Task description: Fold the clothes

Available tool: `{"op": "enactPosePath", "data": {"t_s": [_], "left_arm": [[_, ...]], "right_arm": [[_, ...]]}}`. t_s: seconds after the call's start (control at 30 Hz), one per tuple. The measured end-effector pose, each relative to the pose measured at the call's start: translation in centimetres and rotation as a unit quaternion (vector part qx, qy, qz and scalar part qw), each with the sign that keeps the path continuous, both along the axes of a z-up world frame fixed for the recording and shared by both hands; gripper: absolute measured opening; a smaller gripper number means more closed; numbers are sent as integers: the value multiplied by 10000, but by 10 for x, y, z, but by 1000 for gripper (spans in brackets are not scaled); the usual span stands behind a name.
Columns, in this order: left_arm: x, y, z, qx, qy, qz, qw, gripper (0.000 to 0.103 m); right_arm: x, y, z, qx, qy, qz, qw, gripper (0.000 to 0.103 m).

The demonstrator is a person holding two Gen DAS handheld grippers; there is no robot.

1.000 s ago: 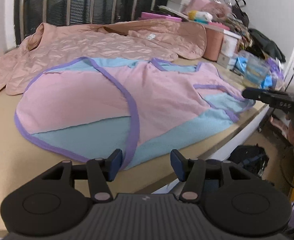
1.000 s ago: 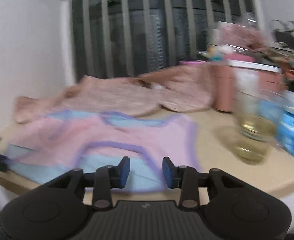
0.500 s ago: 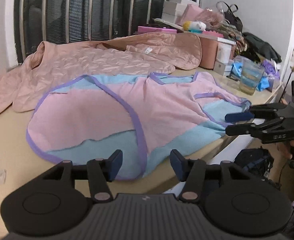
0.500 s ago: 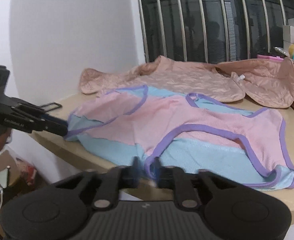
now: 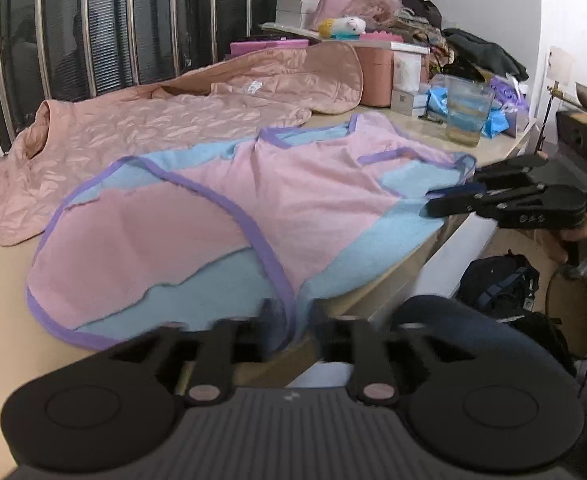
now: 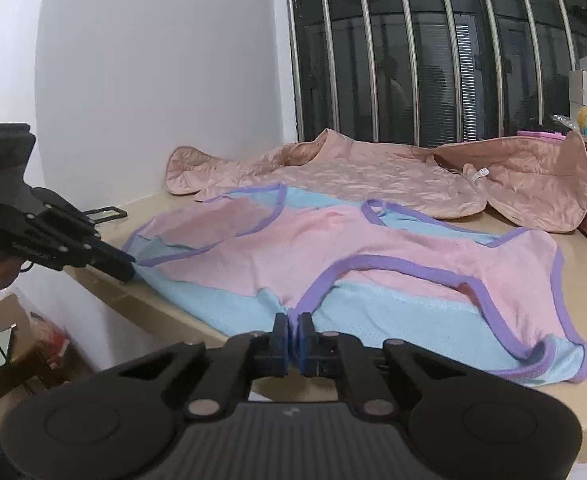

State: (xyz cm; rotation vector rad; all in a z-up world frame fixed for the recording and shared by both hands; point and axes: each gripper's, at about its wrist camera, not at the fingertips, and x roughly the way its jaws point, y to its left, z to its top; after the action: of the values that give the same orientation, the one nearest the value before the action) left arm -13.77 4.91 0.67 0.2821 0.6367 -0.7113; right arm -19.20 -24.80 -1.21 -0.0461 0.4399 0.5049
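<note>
Pink and blue garment [image 5: 253, 216] with purple trim spread flat on the beige desk [image 5: 9, 320], near edge draped at the desk's front lip. Behind it, a quilted pink jacket [image 5: 153, 128] laid along the far side by the barred window. Left gripper [image 5: 289, 316] at the near hem, jaws closing, blurred, purple-trimmed edge lying between them; pads not yet seen pressing. Right gripper [image 6: 291, 332] at the garment's blue hem, jaws closing and almost together, pinching a fold of the blue fabric. Clear glass [image 5: 467, 114] at the far right of the desk, a little yellowish liquid at its bottom. Pink round container [image 5: 375, 76] beyond, lidded, contents hidden. Blue packets [image 5: 497, 120] just beside the glass.
</note>
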Motion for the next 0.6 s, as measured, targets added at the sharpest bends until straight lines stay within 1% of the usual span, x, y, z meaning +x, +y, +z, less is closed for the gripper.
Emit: {"op": "enactPosePath", "data": {"t_s": [0.03,0.07,0.13,0.17,0.2,0.23,0.27,0.33,0.37,0.4,0.43,0.47,0.53,0.57,0.6], "left_arm": [[0,0,-2,21,-30,-20,10000,45],[0,-1,-3,66,-75,-90,9999,46],[1,-3,-4,133,-141,-291,9994,45],[3,-1,-4,64,-82,-363,9993,36],[4,0,-3,-6,-20,-433,9991,24],[6,2,-2,-77,41,-504,9987,4],[6,3,-1,-74,40,-499,9987,2],[5,5,1,-64,34,-486,9988,2],[6,7,7,-154,24,-486,9987,2],[12,9,14,-254,50,-489,9985,2],[21,9,23,-289,-8,-451,9986,2],[31,9,32,-324,-68,-412,9986,2],[61,1,48,-264,-142,-342,9990,2],[75,-5,51,-200,-125,-288,9993,2],[94,-13,49,-55,37,-246,9997,3]], "right_arm": [[0,0,0,-55,-44,9,10000,21],[0,2,0,-123,-77,61,9999,28],[2,6,-2,-236,-155,170,9995,27],[3,7,-3,-226,-173,203,9994,26],[6,6,-4,-183,-164,215,9995,23],[7,5,-5,-176,-167,194,9995,8],[7,5,-4,-226,-181,171,9994,3],[5,4,-1,-298,-167,161,9993,3],[4,2,2,-301,-149,164,9993,3],[5,0,8,-230,-194,164,9994,3],[9,-3,14,-119,-202,172,9996,3],[18,-5,23,-63,-235,175,9996,3],[40,-9,39,11,-327,177,9993,3],[55,-9,48,-32,-367,179,9992,3],[75,-7,55,-120,-349,169,9992,3]]}}
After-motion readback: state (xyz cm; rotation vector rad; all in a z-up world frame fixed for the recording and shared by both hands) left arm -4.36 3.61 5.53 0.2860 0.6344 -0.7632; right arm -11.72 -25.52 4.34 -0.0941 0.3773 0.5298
